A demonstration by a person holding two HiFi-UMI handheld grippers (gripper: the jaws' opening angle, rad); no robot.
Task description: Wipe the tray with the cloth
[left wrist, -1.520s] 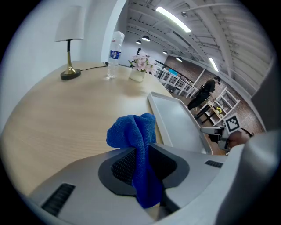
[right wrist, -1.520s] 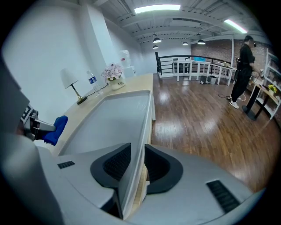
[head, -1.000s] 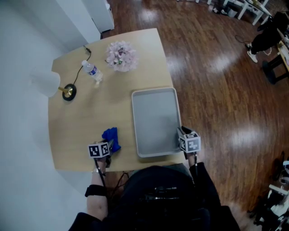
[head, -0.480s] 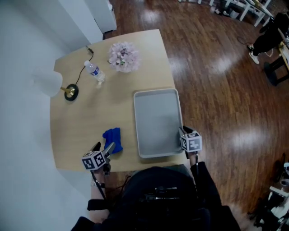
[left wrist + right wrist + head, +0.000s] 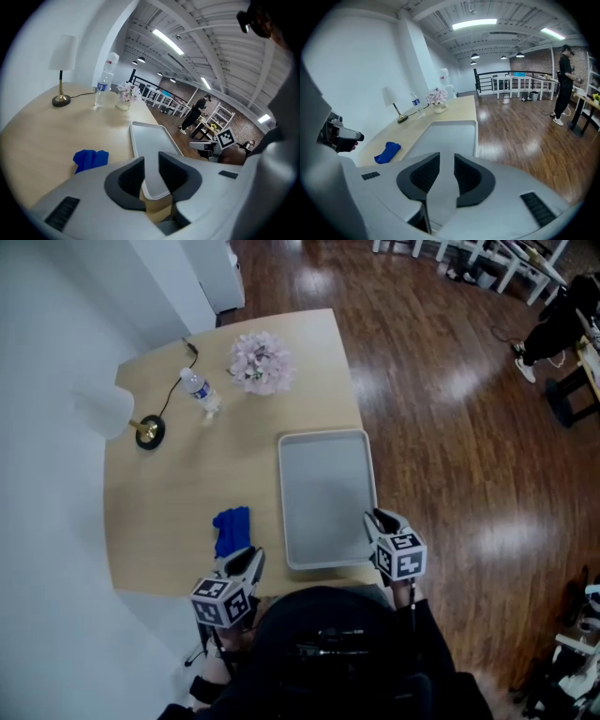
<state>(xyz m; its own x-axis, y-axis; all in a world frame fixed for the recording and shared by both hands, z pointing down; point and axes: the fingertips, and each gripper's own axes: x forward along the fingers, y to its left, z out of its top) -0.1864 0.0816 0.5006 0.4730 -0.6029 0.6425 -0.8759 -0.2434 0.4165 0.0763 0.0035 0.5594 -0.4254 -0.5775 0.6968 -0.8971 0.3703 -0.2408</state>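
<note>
Overhead, in the head view, the left gripper [image 5: 246,562] hangs just left of the tray's [image 5: 325,493] near-left corner. The right gripper [image 5: 379,518] sits over its near-right corner. The blue cloth [image 5: 231,529] lies crumpled on the table [image 5: 159,512], just left of the tray. In the left gripper view, the 2 jaws have just been closing to a narrow gap with nothing between them. In the right gripper view, the 2 jaws stand narrowly apart, gripping nothing, with the tray beyond them. The bottle [image 5: 199,392] beyond the tray's far-left corner has a label too small to read.
</note>
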